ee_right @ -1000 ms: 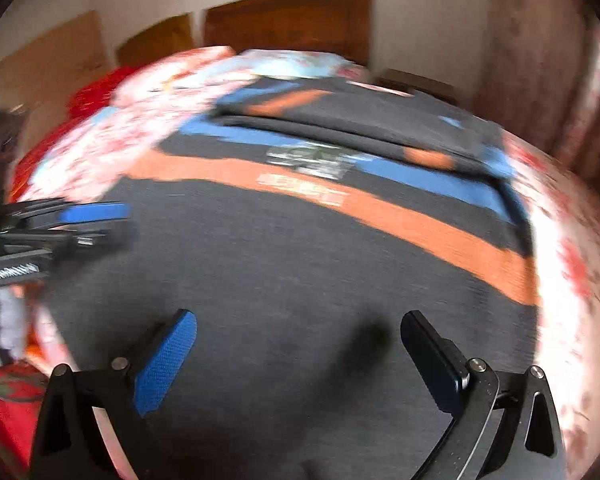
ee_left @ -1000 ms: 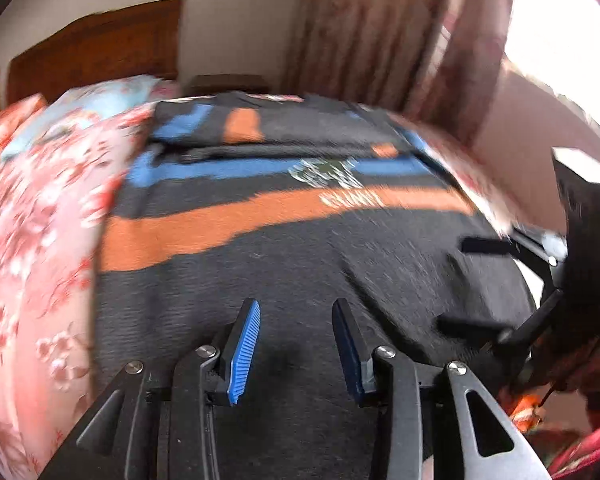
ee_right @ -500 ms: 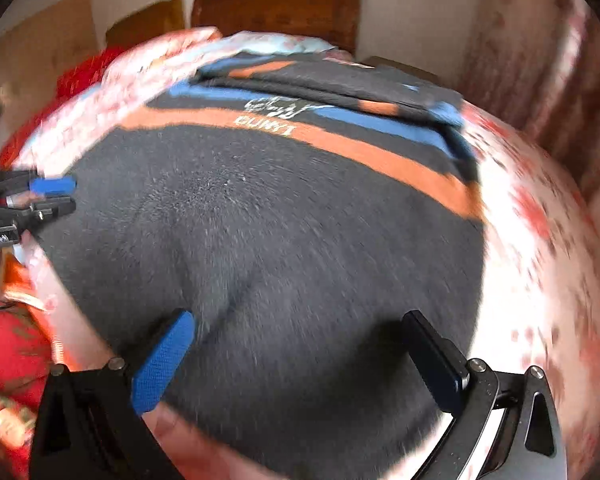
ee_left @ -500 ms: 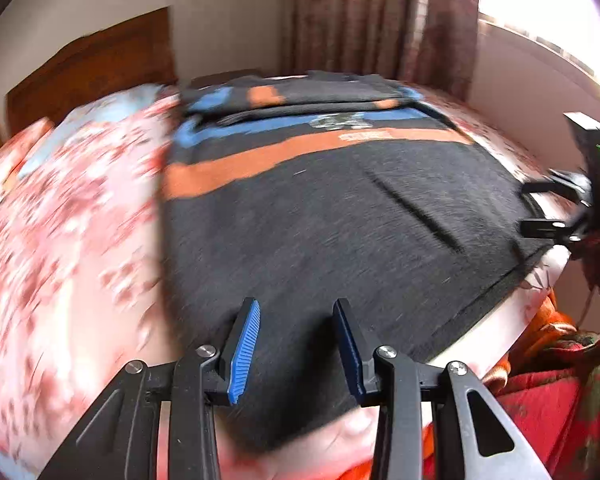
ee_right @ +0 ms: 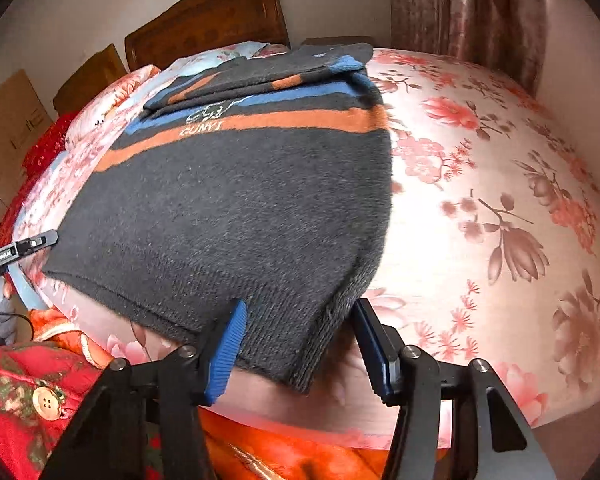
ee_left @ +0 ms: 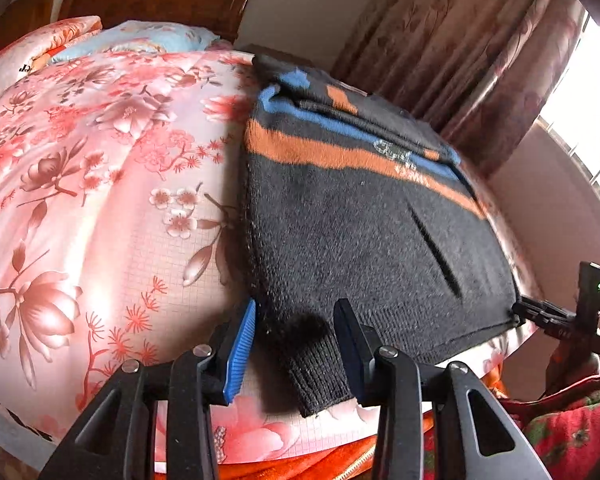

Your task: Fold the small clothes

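Two grippers sit at the near hem of a dark sweater (ee_right: 228, 208) spread flat on a floral bedsheet (ee_right: 500, 184). The sweater's sleeves are folded across its far end, and its orange and blue stripes run side to side.

Left gripper (ee_left: 294, 346): fingers spread, not pinching. The sweater's near left corner, with its ribbed band, lies between them and pokes toward the camera. Neither pad presses the knit, though the blue pad sits just beside the sweater's left edge.

Right gripper (ee_right: 300, 338): fingers spread wider, also empty. The near right corner lies between them, the ribbed hem sagging over the edge of the bed. The blue pad overlaps the hem in the picture; contact cannot be confirmed.

Key relation: the sweater's long axis runs straight away from both grippers, hem near, collar end far. Each gripper is lined up on its own corner, neither one clearly closer than the other. From the left wrist view, the right gripper shows at the opposite hem corner.

Judgement: the step in hand is taking both hem corners. The next move likely calls for closing on the ribbed band, then carrying the hem forward toward the stripes. The thick knit could slip if only the edge is caught.
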Demonstrator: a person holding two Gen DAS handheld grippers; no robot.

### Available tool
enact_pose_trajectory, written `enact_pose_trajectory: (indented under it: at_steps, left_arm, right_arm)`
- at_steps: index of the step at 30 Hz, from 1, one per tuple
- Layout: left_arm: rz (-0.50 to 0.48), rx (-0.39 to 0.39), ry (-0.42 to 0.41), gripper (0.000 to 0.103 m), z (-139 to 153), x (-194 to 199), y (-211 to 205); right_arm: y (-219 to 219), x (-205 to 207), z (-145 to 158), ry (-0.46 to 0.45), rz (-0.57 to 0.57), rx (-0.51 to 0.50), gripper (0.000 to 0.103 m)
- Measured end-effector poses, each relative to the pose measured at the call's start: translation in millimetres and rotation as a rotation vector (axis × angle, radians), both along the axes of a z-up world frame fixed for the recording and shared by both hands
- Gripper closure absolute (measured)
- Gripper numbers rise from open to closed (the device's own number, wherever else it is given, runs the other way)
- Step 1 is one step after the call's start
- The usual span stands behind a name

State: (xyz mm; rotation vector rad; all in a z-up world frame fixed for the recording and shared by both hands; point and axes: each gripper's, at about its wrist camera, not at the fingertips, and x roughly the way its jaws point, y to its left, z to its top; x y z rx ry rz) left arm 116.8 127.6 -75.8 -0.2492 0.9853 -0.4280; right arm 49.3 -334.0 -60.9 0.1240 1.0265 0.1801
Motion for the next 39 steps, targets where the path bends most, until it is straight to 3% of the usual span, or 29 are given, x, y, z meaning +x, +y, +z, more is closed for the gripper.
enact_pose_trajectory:
  at_steps: [5, 10, 13, 17, 23, 27, 28, 29, 30, 31, 34, 39]
  left_arm:
    - [0.004, -0.043, 0.017, 0.062, -2, -3, 9]
    - [-0.028, -0.077, 0.008, 0.043, -1, 2, -2]
    - [-0.042, -0.081, -0.005, 0.037, 0, 12, -12]
    - [-0.038, -0.077, 0.003, 0.037, 1, 17, -17]
    - [-0.077, -0.087, 0.035, 0.037, 0, 7, -11]
    - [-0.095, -0.141, 0.060, 0.047, -2, 24, -30]
    - [-0.100, -0.147, 0.056, 0.048, -2, 27, -35]
    - [-0.094, -0.148, 0.043, 0.048, -2, 31, -40]
    - [-0.091, -0.147, 0.041, 0.055, -3, 32, -42]
    - [-0.094, -0.148, 0.052, 0.074, -5, 34, -44]
    - [-0.082, -0.185, 0.078, 0.087, -11, 35, -42]
    - [-0.060, -0.268, 0.064, 0.090, -5, 27, -25]
  right_arm:
    - [-3, -13, -1, 0.023, 0.009, 0.037, 0.000]
    - [-4, -10, -2, 0.005, -0.009, 0.111, 0.000]
    - [6, 0, -2, -0.029, 0.002, 0.137, 0.000]
    - [15, 13, -3, -0.057, 0.000, 0.146, 0.000]
    - [2, 0, -3, -0.029, 0.028, 0.192, 0.000]
    - [8, 13, -4, -0.054, 0.018, 0.198, 0.000]
    - [14, 19, -4, -0.064, 0.023, 0.176, 0.012]
    - [18, 23, -4, -0.070, 0.022, 0.154, 0.044]
    - [20, 25, -4, -0.074, 0.020, 0.146, 0.101]
    - [20, 26, -5, -0.077, 0.021, 0.145, 0.103]
    - [16, 21, -7, -0.101, 0.026, 0.158, 0.103]
    - [13, 11, -2, -0.156, 0.024, 0.199, 0.103]
